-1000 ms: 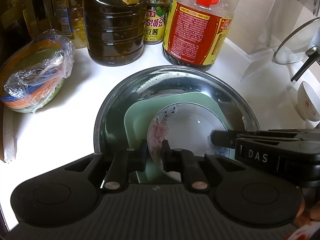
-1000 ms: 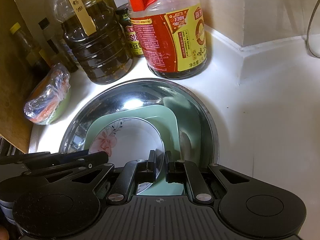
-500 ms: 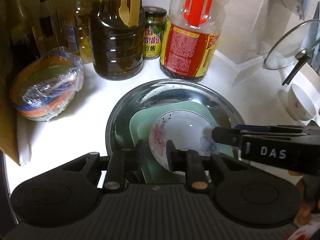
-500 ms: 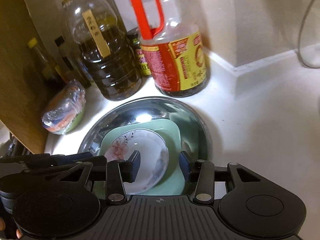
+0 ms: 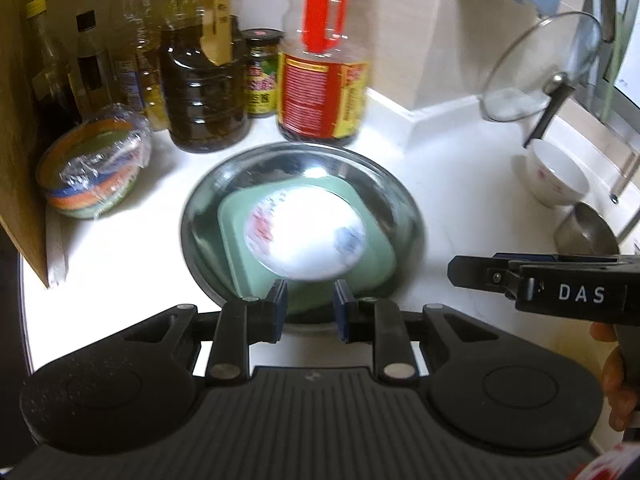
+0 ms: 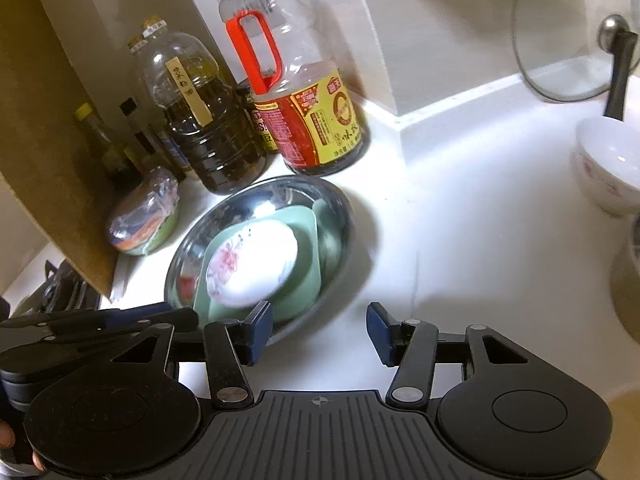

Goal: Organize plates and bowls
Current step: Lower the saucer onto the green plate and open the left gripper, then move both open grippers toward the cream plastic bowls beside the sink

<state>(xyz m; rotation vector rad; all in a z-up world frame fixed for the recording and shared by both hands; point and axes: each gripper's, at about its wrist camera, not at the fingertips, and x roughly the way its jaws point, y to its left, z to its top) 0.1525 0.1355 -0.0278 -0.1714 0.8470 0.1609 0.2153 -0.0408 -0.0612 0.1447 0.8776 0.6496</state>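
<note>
Your left tongs (image 5: 307, 305) are parted with nothing between them, and your right tongs (image 6: 319, 333) gape wider, also empty.

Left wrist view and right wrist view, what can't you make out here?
- Floral plate: left wrist view, pattern smeared by motion blur and glare.
- Steel pan: left wrist view, its near side hidden behind the right gripper.
- Small bottles: right wrist view, labels too dim to read beside the cardboard.

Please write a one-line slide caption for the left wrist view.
Open left gripper above floral plate, stacked on green plate in steel basin.
</note>
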